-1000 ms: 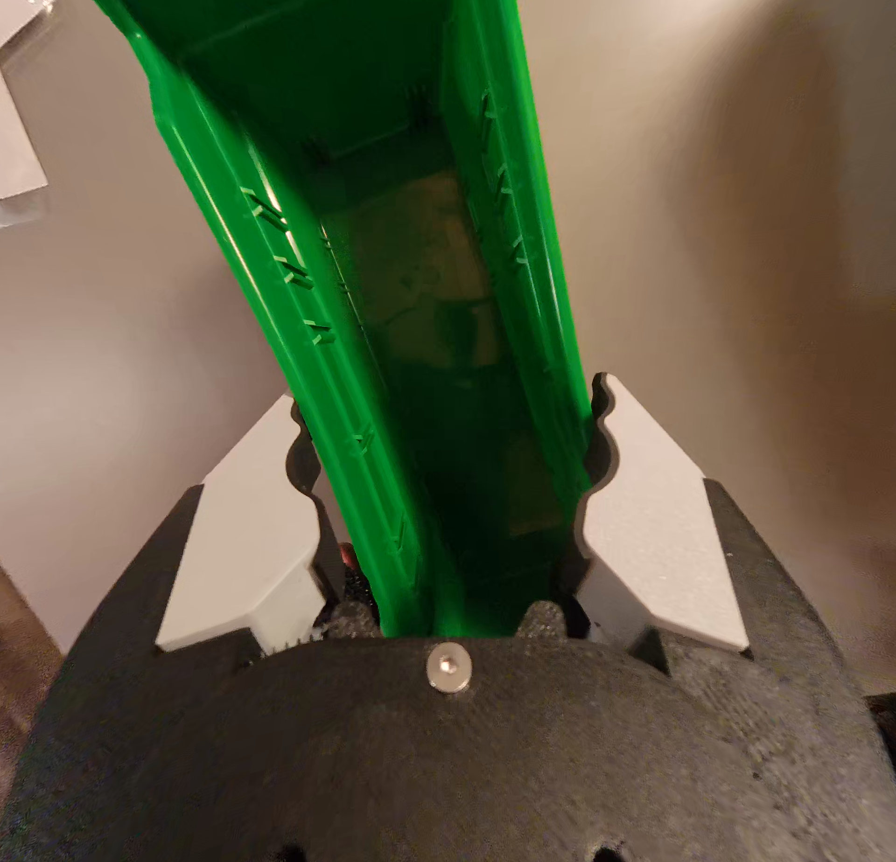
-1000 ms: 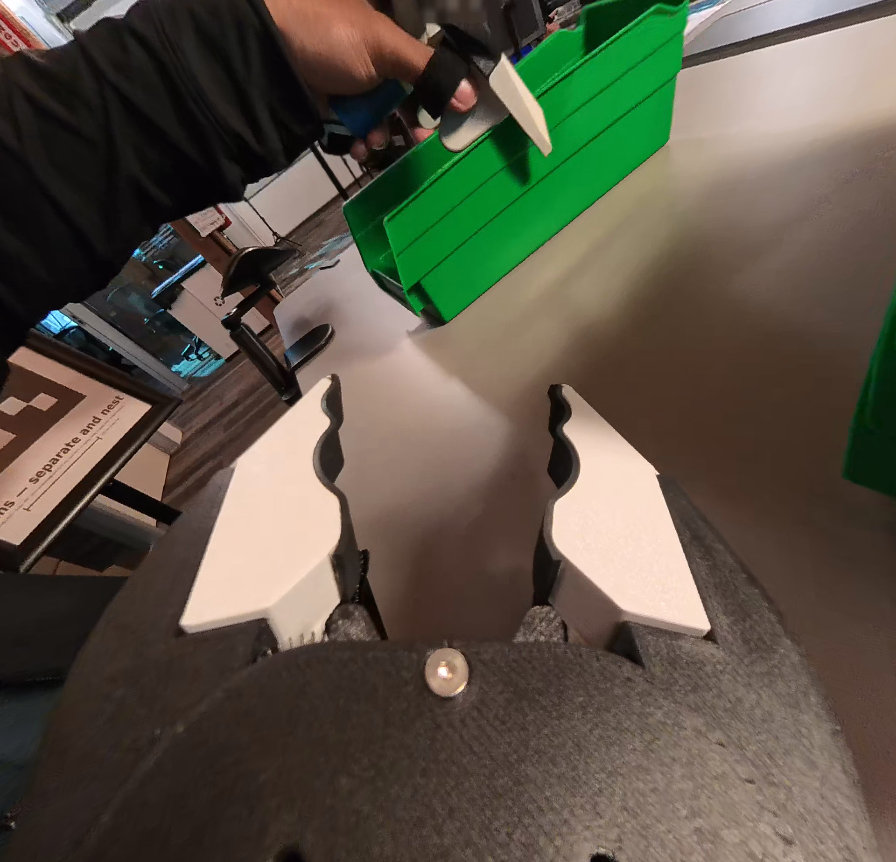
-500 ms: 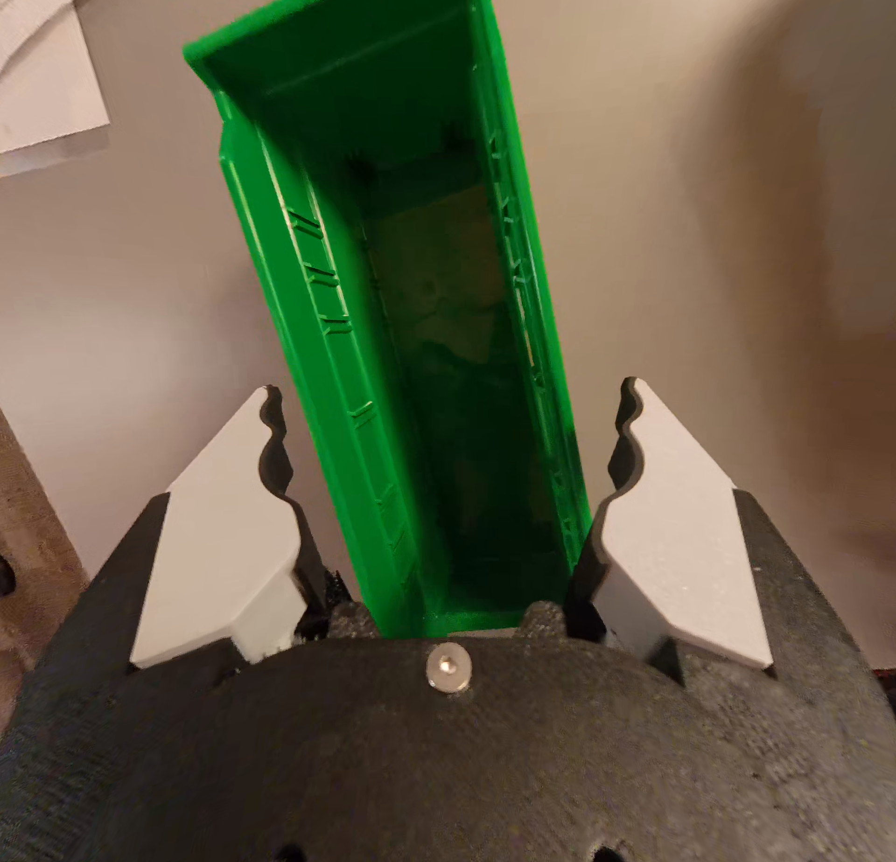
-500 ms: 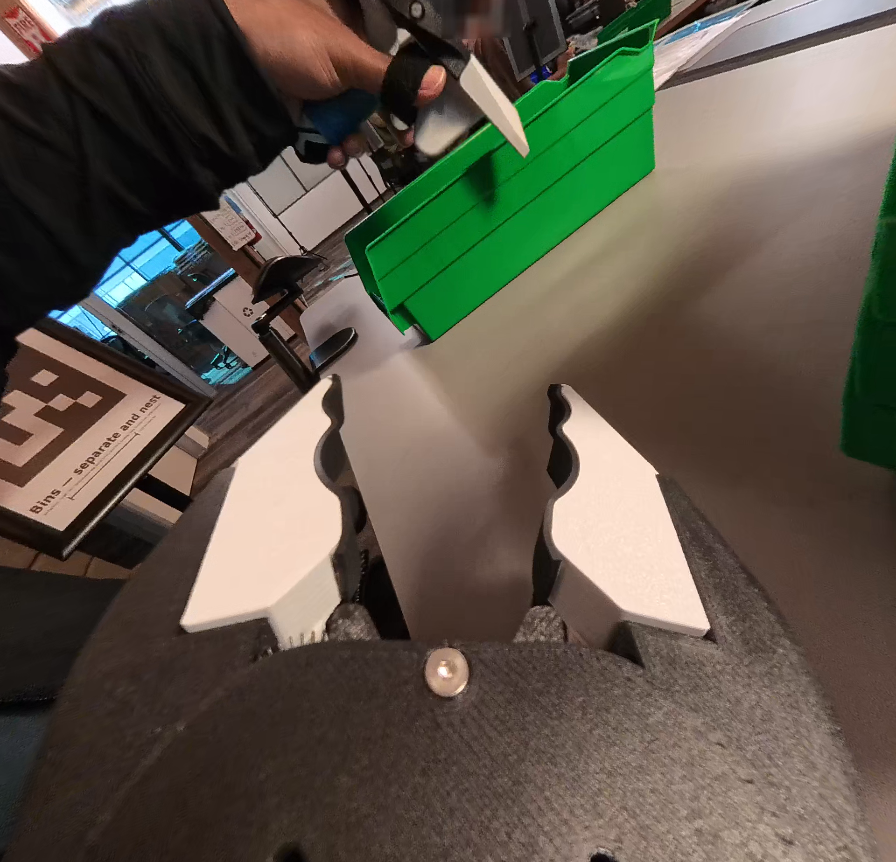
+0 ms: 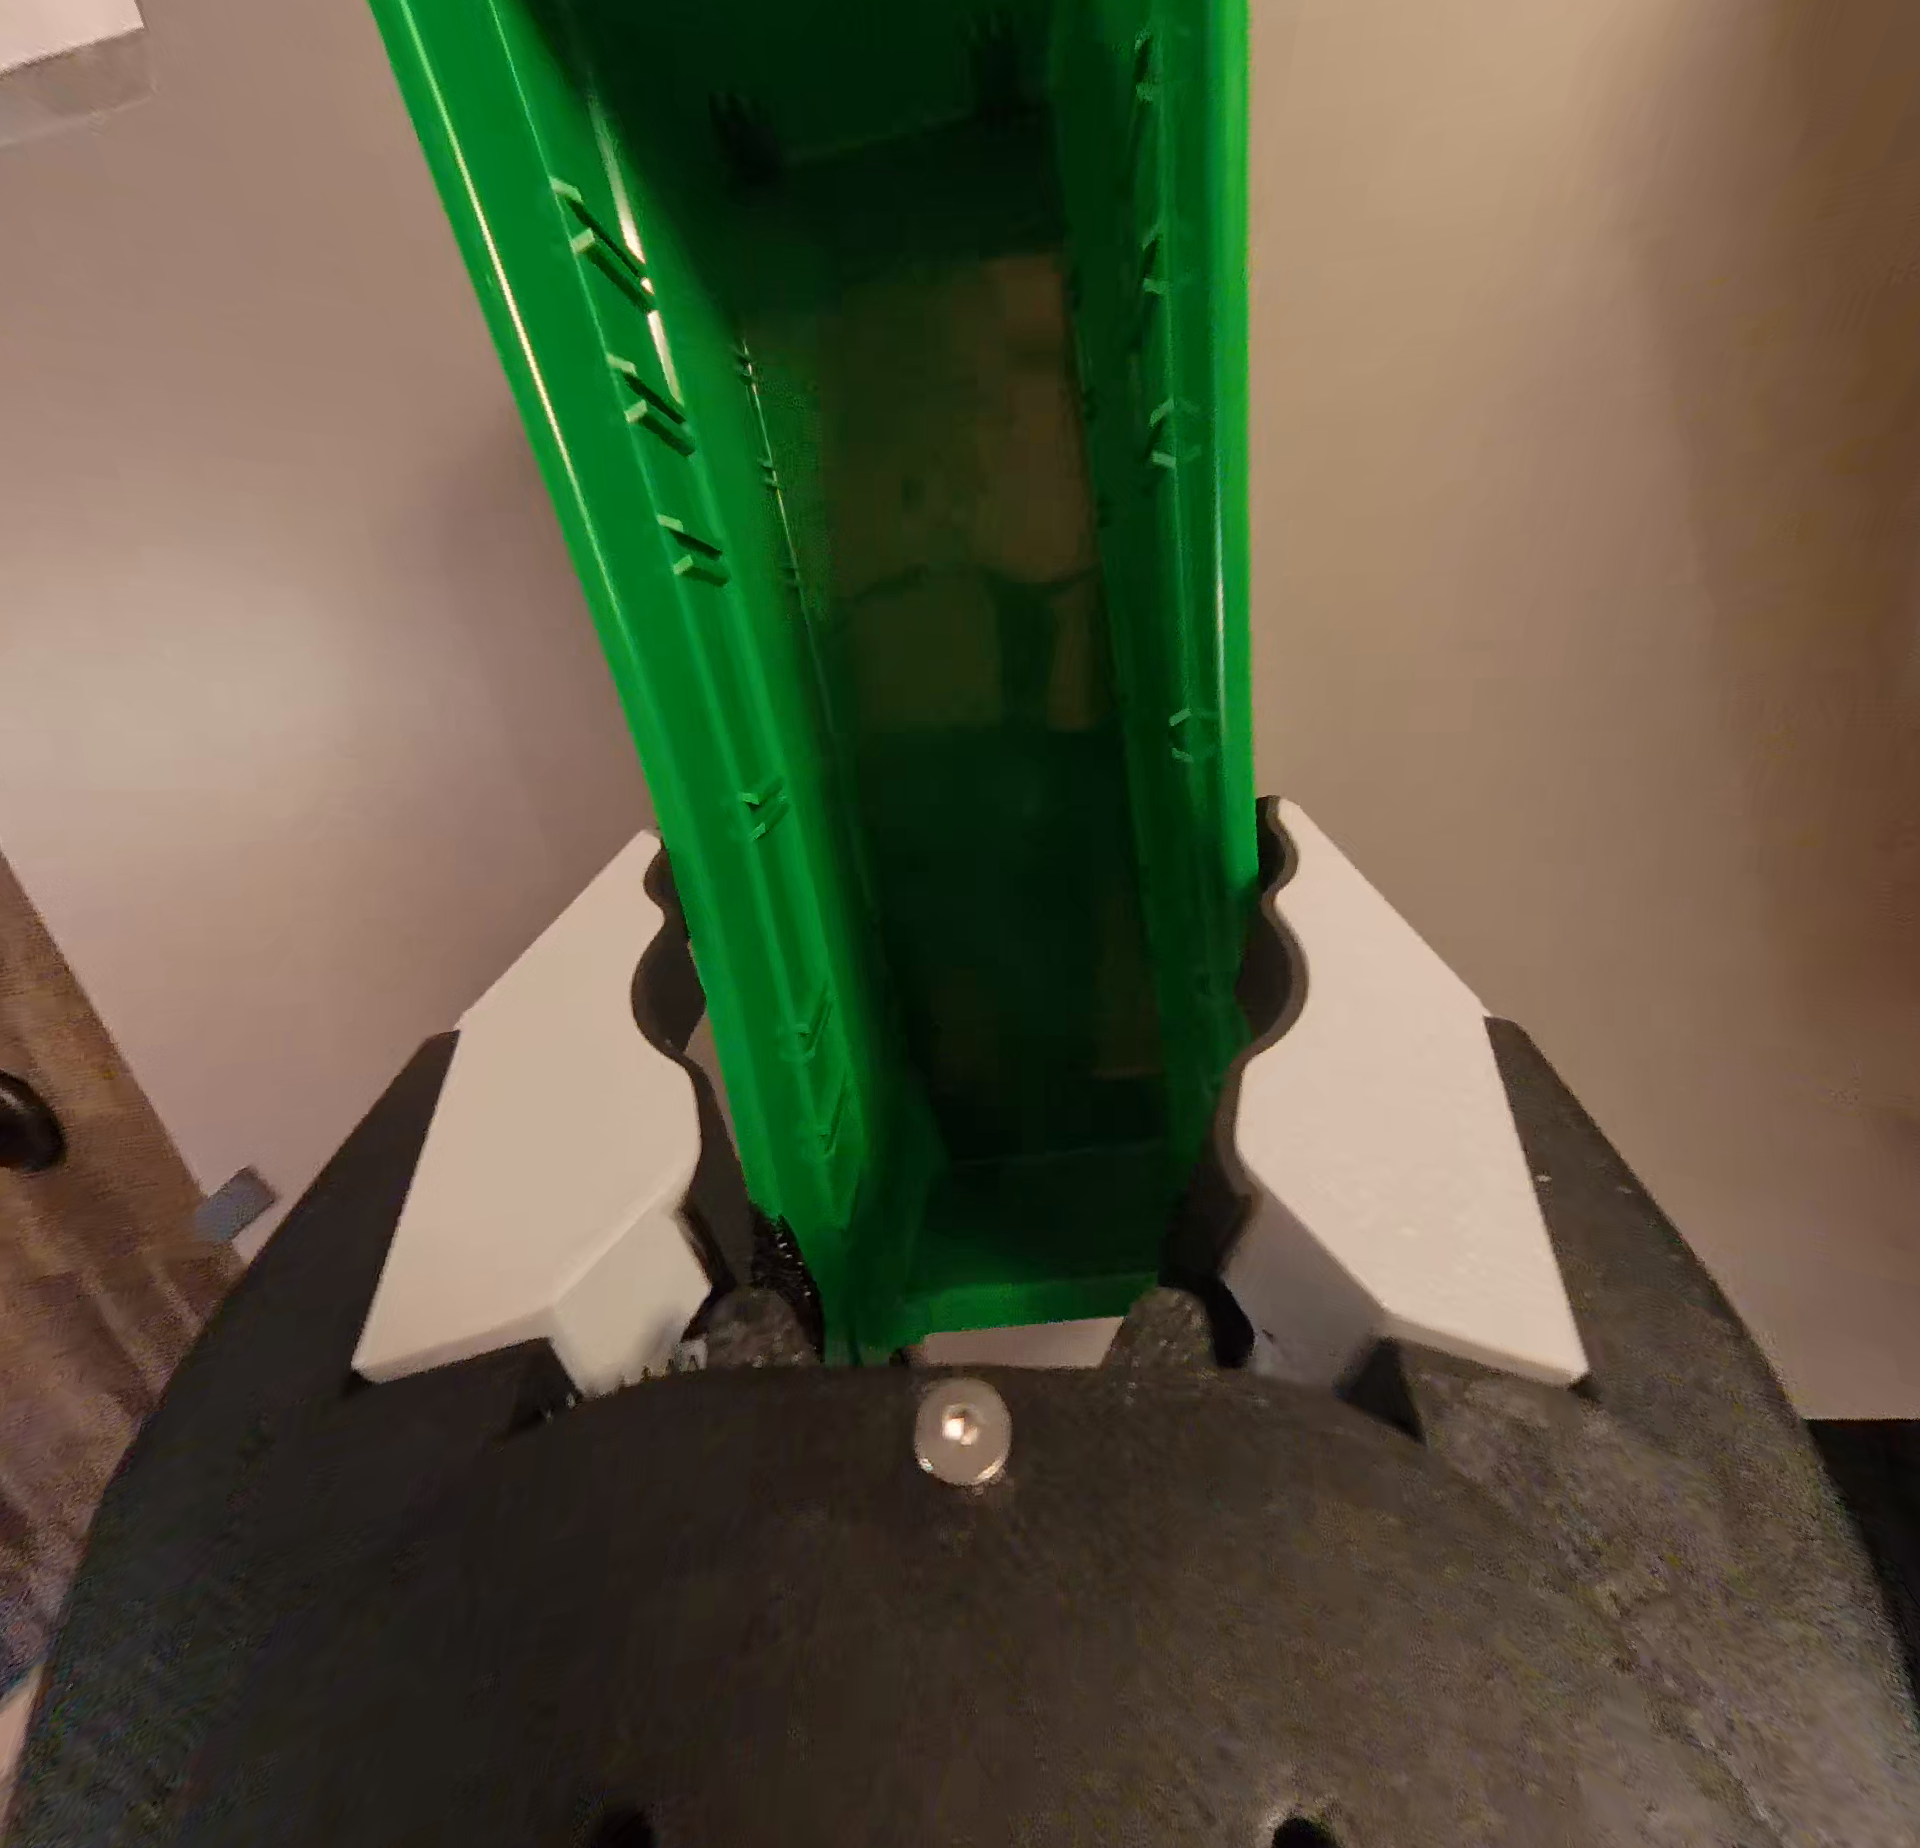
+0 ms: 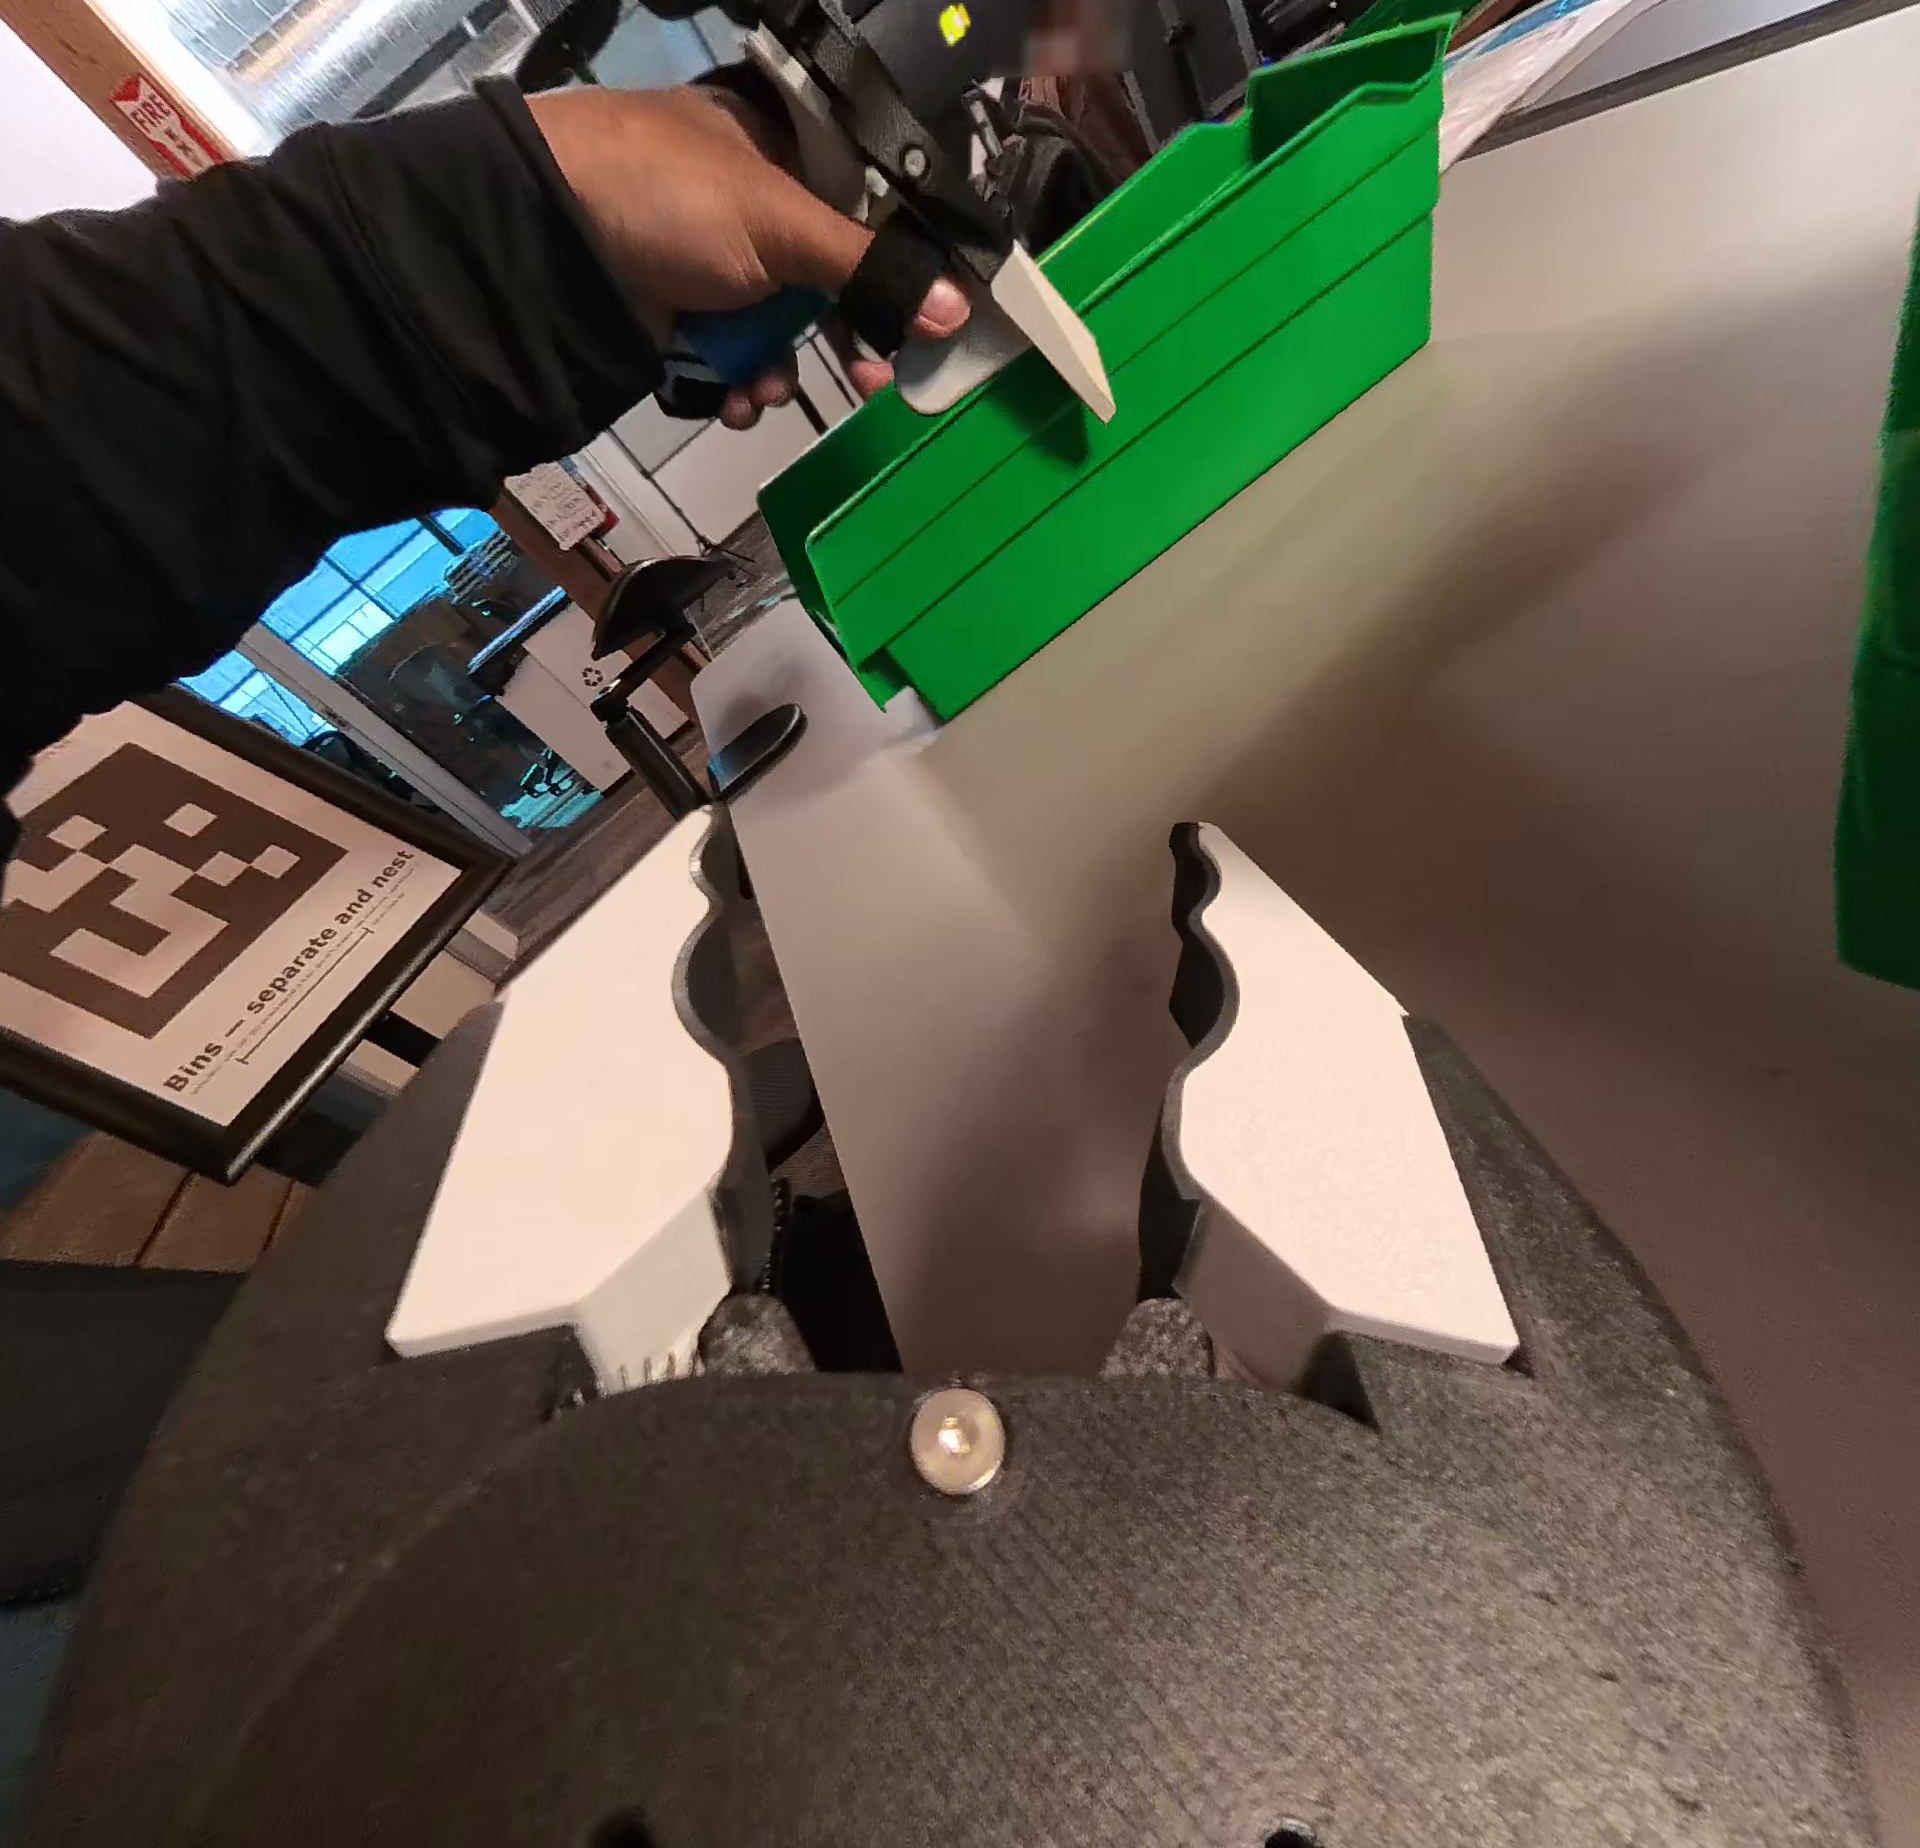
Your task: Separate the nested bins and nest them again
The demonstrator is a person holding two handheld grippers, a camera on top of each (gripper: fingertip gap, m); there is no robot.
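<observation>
Bins in bright green plastic are the objects here, seen from two hand-held grippers over a pale table.

The left gripper is closed across the width of a long, narrow green bin. Its two white fingers sit on either side of the bin, with the dark wavy pads pressed against the outer faces of both long walls, near the bin's closer end. The bin runs straight away from this camera, its open top facing up, so the dark inside and the small ribs along the walls show. From the right wrist view, the same bin is lifted at the gripped end and tilted, with its lower corner at or just above the table; which of the two is unclear. A hand in a black sleeve holds that gripper's handle.

The right gripper is open wide with nothing between its fingers; only bare table and the table's edge lie between them. A second green bin shows as a sliver at that view's right border, well apart from the first. A framed sign with a black-and-white square pattern stands at the left, off the table.
</observation>
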